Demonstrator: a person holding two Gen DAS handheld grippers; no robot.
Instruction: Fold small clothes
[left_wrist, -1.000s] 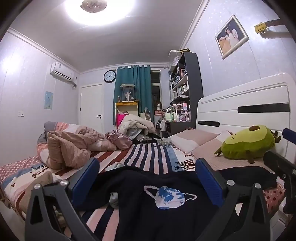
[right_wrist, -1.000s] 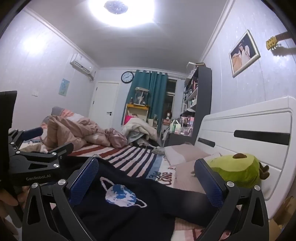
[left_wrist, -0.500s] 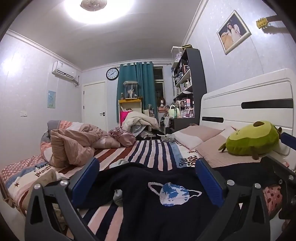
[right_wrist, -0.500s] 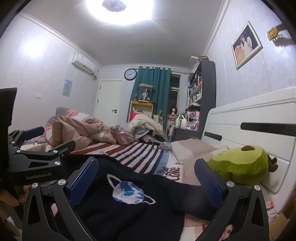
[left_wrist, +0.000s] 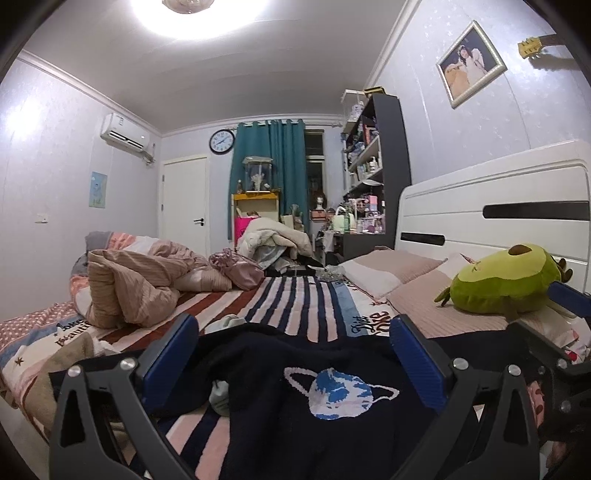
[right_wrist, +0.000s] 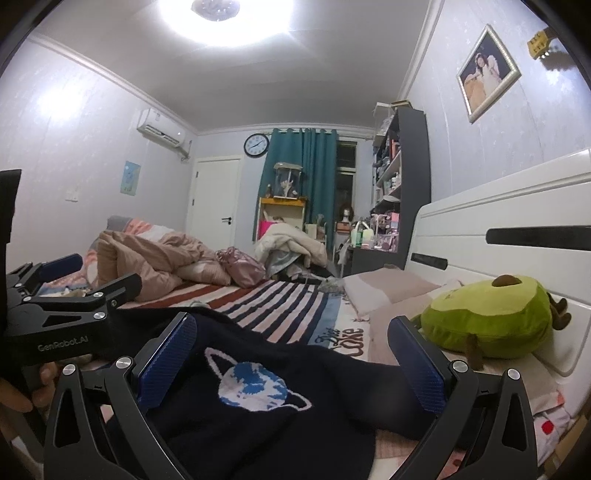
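A dark navy sweater with a blue-and-white planet print lies spread on the striped bed, just in front of both grippers; it also shows in the right wrist view. My left gripper is open and empty above its near edge. My right gripper is open and empty over the sweater's right part, next to a sleeve that stretches right. The left gripper's body shows at the left of the right wrist view. A pale small garment peeks from under the sweater.
A green avocado plush lies on pink pillows by the white headboard. A crumpled pink quilt is piled at the left. The striped sheet stretches ahead. Shelves and clutter stand beyond the bed's far end.
Both cameras have tilted and sunk slightly toward the bed, so the sweater sits a little lower and closer in view. Both grippers stay open.
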